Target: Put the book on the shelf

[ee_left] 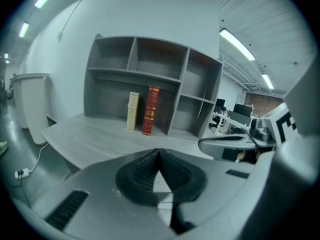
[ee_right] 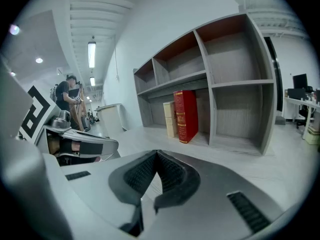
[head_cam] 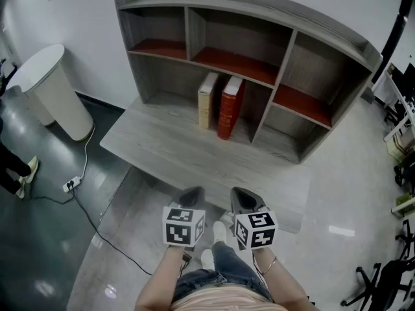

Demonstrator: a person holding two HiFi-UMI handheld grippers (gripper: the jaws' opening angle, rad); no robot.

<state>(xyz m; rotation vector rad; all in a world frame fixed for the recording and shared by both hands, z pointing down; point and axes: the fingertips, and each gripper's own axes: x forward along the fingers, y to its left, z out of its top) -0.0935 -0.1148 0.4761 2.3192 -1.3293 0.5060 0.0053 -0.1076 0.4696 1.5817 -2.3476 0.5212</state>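
A red book (head_cam: 230,107) and a cream book (head_cam: 207,99) stand upright side by side in the lower middle bay of the grey shelf unit (head_cam: 305,57). The same red book (ee_left: 150,110) (ee_right: 186,115) and cream book (ee_left: 132,111) (ee_right: 170,119) show in both gripper views. My left gripper (head_cam: 192,196) and right gripper (head_cam: 245,199) hang side by side near the table's front edge, well short of the shelf. Both have their jaws shut with nothing between them, as the left gripper view (ee_left: 159,156) and right gripper view (ee_right: 157,157) show.
The shelf unit stands at the back of a low grey table (head_cam: 149,148). A white bin (head_cam: 55,89) stands on the floor at the left, with a power strip and cable (head_cam: 71,184) near it. Office chairs (head_cam: 389,280) are at the right. A person stands far off in the right gripper view.
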